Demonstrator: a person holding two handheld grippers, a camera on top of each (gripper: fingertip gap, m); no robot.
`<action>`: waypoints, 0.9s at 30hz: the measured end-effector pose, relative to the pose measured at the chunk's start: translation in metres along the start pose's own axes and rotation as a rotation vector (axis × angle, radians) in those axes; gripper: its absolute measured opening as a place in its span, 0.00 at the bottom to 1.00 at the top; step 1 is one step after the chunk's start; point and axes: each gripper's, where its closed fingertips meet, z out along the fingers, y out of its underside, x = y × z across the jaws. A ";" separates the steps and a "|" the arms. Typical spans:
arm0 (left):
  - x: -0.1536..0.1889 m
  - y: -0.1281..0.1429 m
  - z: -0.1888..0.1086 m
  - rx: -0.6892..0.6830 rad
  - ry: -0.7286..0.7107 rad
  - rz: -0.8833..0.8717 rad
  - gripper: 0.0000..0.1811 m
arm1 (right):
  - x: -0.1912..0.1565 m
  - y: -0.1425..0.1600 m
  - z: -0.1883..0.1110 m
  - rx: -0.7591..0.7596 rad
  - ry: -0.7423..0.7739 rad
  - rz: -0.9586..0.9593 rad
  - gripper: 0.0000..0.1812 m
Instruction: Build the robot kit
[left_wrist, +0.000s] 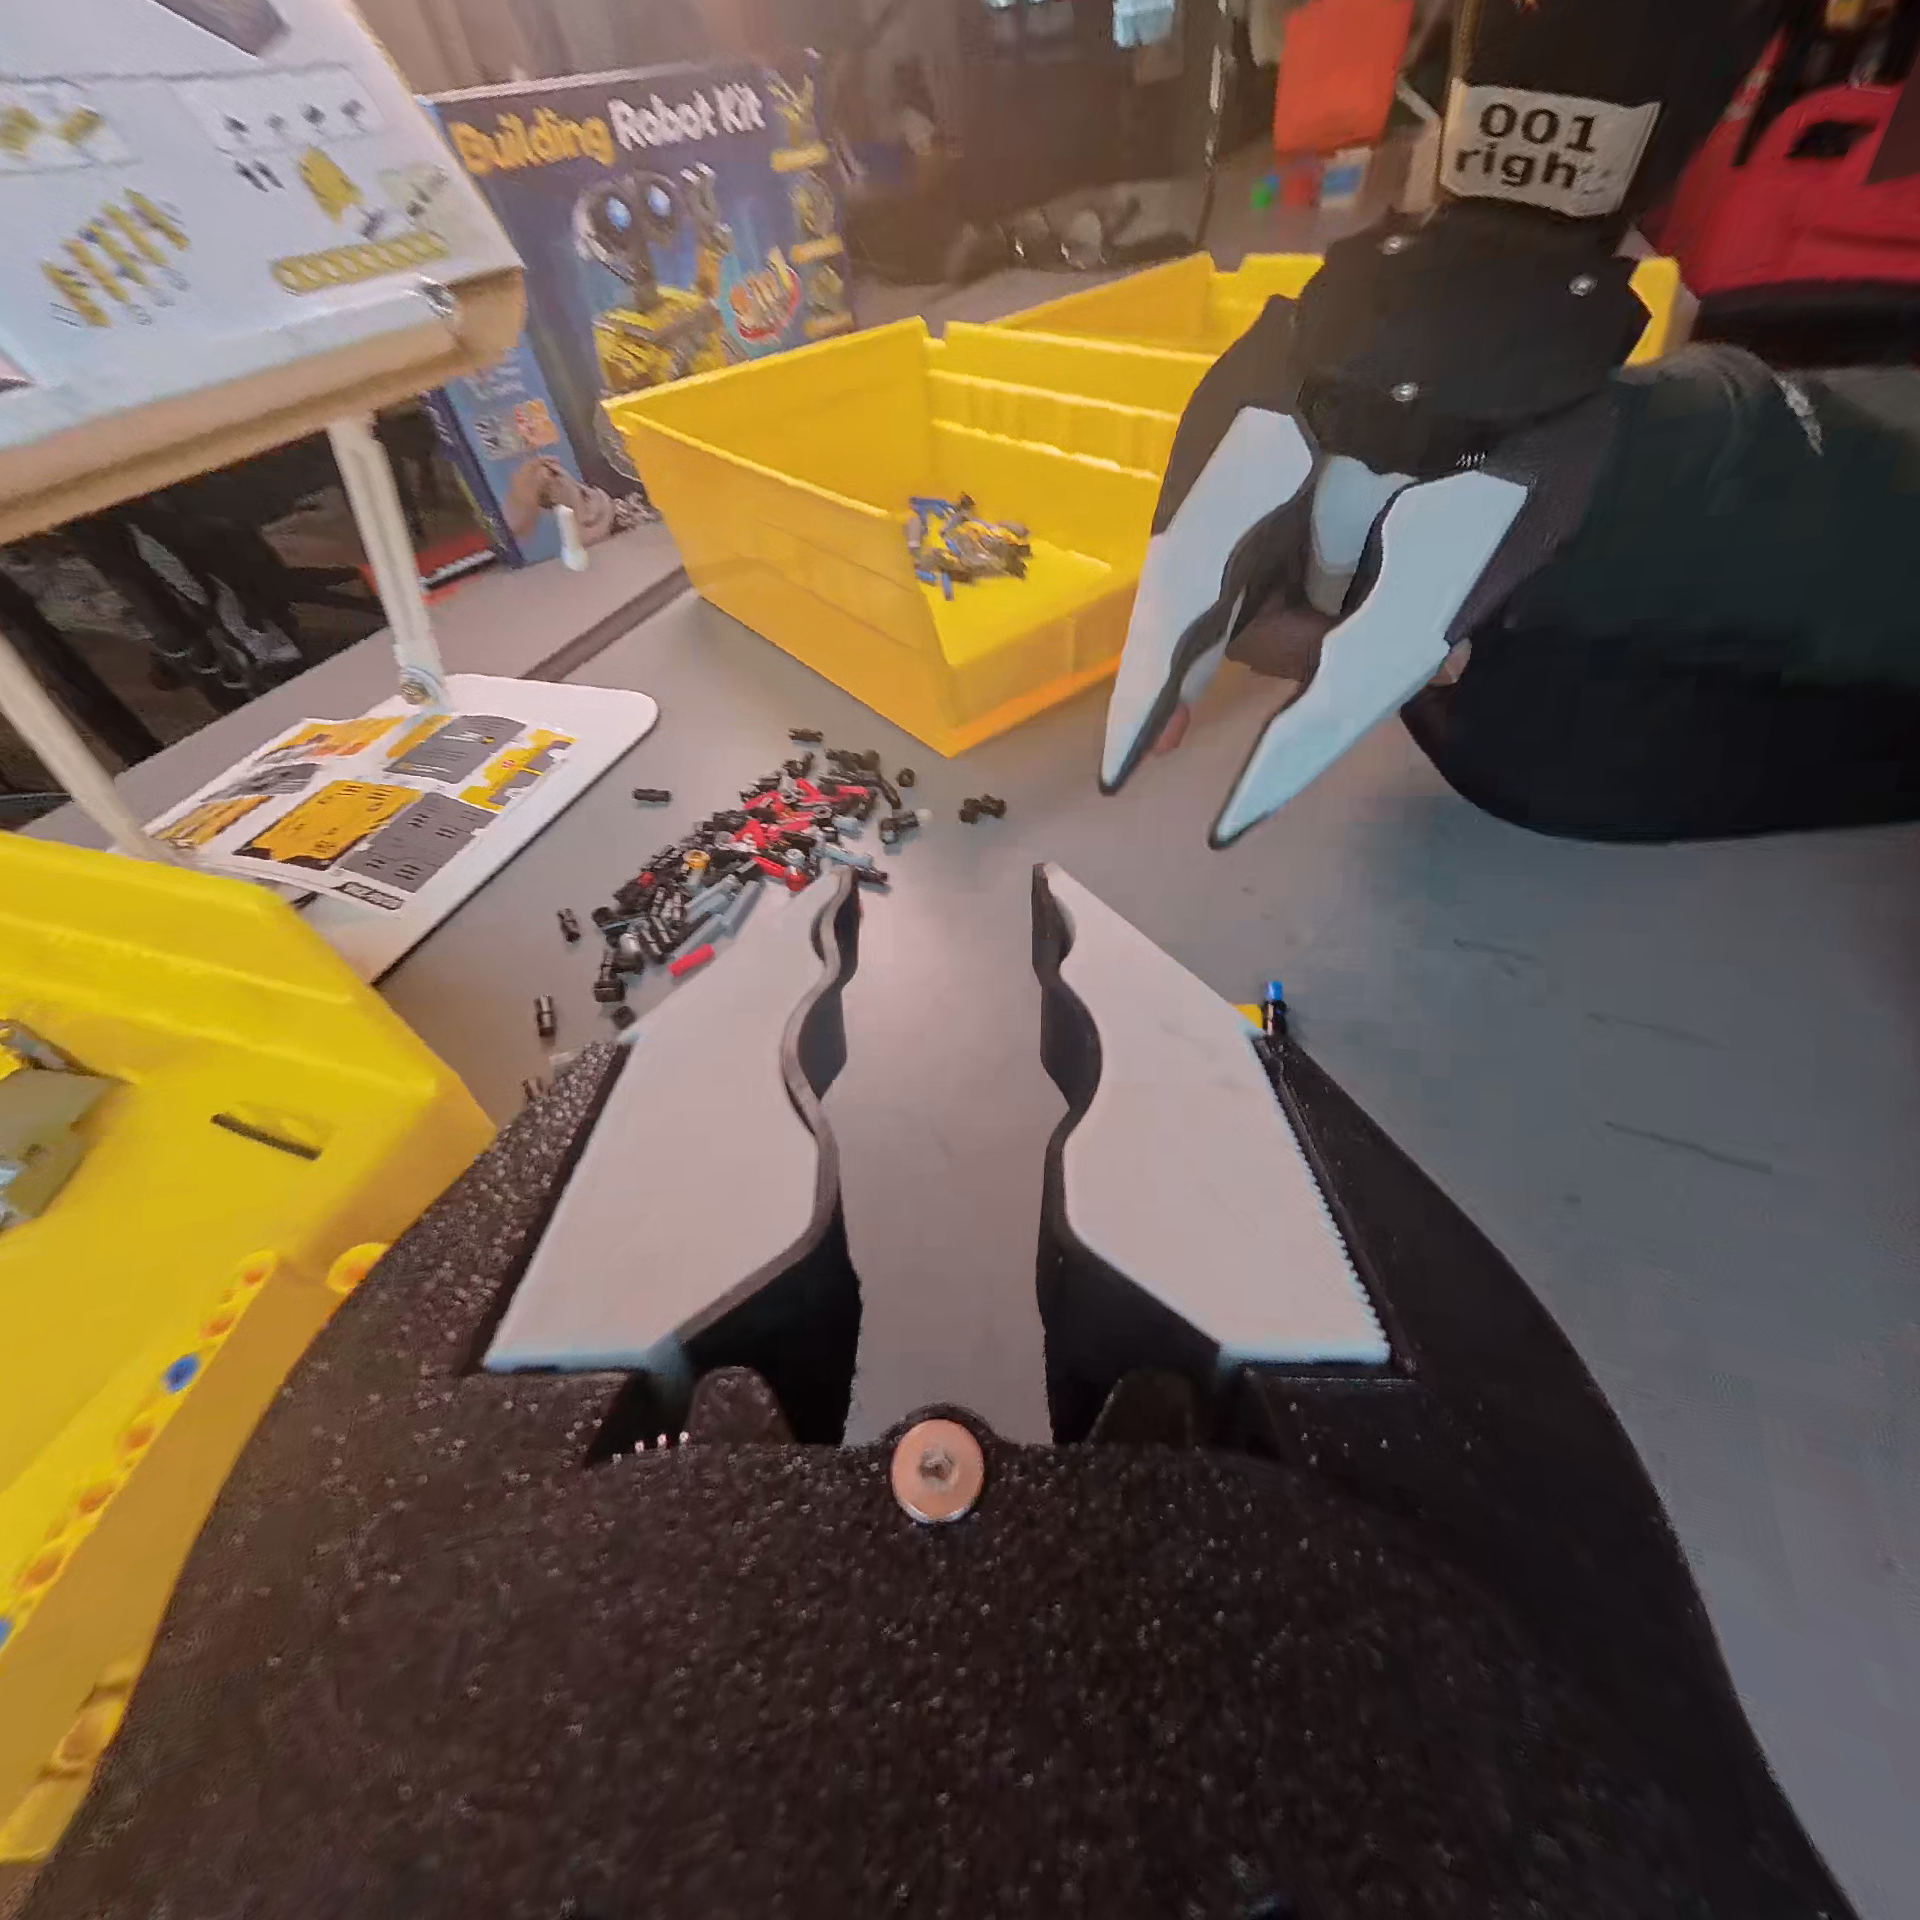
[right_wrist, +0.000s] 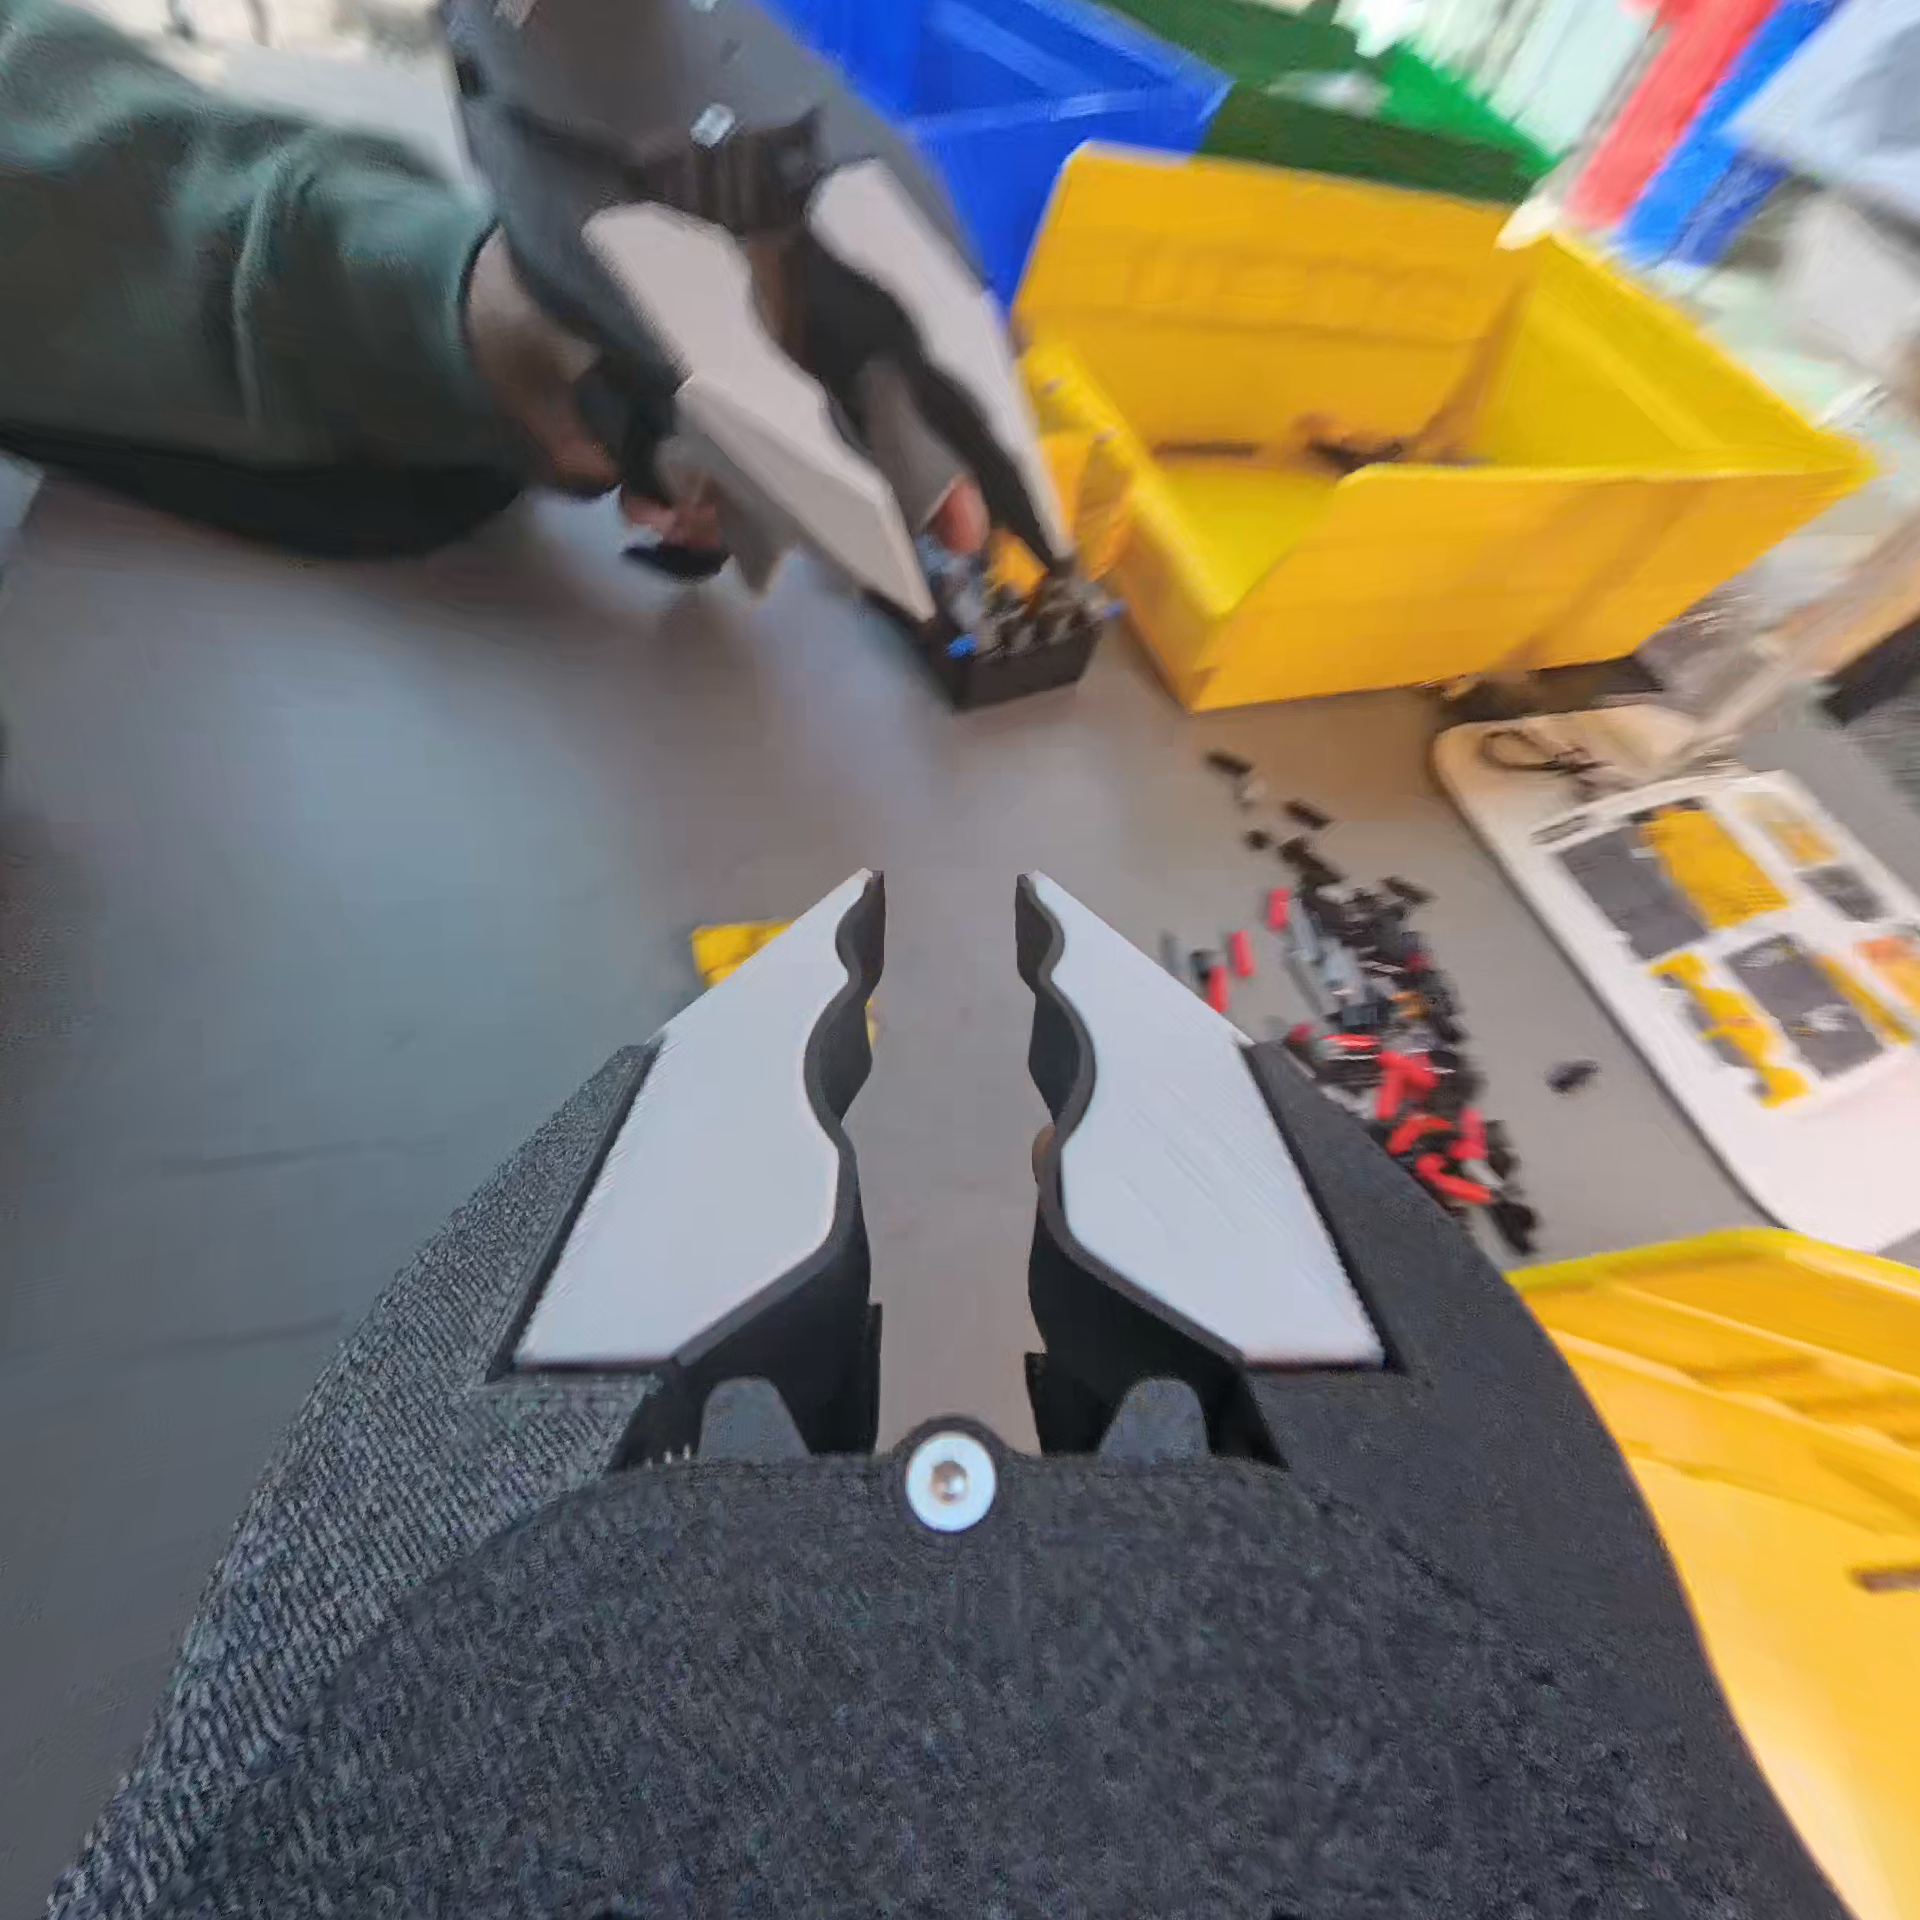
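My left gripper is open and empty, low over the grey table, its left fingertip at the edge of a pile of small black, red and grey building pieces. In the right wrist view it hovers over a small black assembly with blue and yellow bits. My right gripper is open and empty above bare table, with the pile to its right and a yellow piece by its left finger. It also shows in the left wrist view, tilted down, right of the pile.
A yellow bin holding several small pieces stands behind the pile. Another yellow bin is at my near left. An instruction sheet lies on a white stand base. A kit box stands at the back. A sleeve rests on the table. About 6 cm separates my left fingertips from my right.
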 end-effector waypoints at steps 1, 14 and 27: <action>-0.008 -0.006 -0.004 0.031 -0.038 -0.013 0.18 | 0.024 -0.016 -0.008 0.067 0.097 0.025 0.14; -0.130 -0.101 -0.004 0.122 -0.432 0.078 0.26 | 0.278 -0.079 -0.077 0.271 0.813 0.197 0.29; -0.256 -0.086 0.097 -0.195 -0.677 0.291 0.19 | 0.357 -0.058 -0.034 0.115 1.029 0.186 0.52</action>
